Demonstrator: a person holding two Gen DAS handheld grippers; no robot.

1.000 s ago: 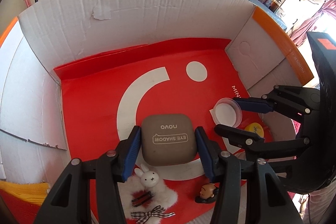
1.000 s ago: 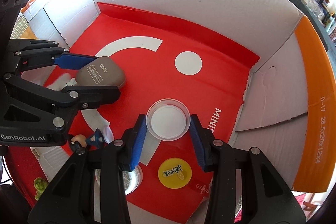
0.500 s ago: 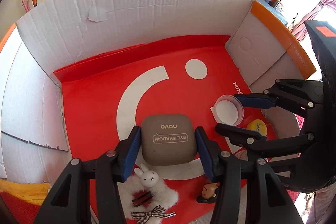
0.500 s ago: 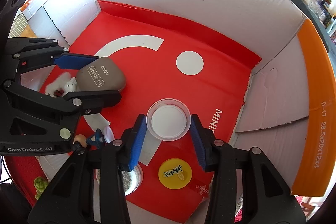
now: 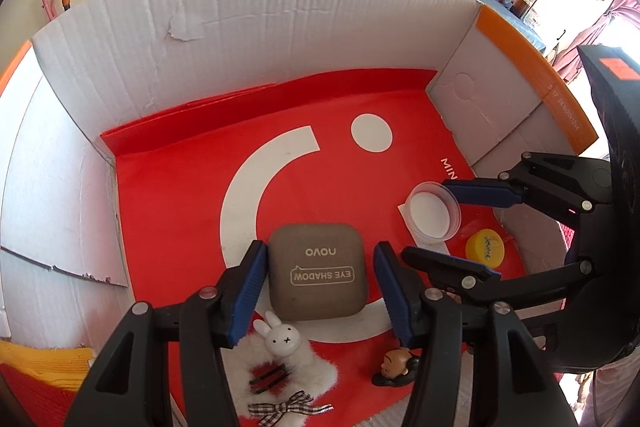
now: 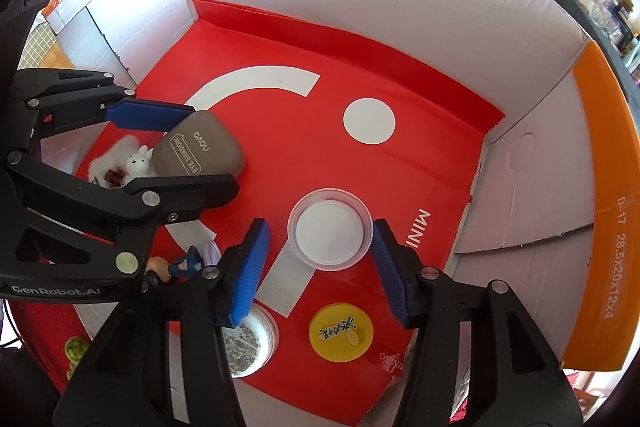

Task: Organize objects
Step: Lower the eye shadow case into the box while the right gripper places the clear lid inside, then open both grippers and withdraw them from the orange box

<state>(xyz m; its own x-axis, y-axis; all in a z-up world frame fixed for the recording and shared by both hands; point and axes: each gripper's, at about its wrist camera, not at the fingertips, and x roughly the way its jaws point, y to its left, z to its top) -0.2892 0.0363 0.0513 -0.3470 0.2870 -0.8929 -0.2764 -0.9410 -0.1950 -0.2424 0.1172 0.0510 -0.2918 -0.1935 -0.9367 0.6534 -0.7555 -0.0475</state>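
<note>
Straddling the eye shadow case (image 5: pixel 317 273) with our left gripper (image 5: pixel 318 291), we have both pads wide and clear of its sides, apparently lined up to take it. The case lies on the red sheet (image 5: pixel 180 195) lining the cardboard box (image 5: pixel 280 15), toward the near edge. Our right gripper (image 6: pixel 318 267) likewise brackets the clear lid (image 6: pixel 330 229) without touching, near the box's right wall. The rabbit hair clip (image 5: pixel 282 341) sits just beside the case, crowding that grasp.
</note>
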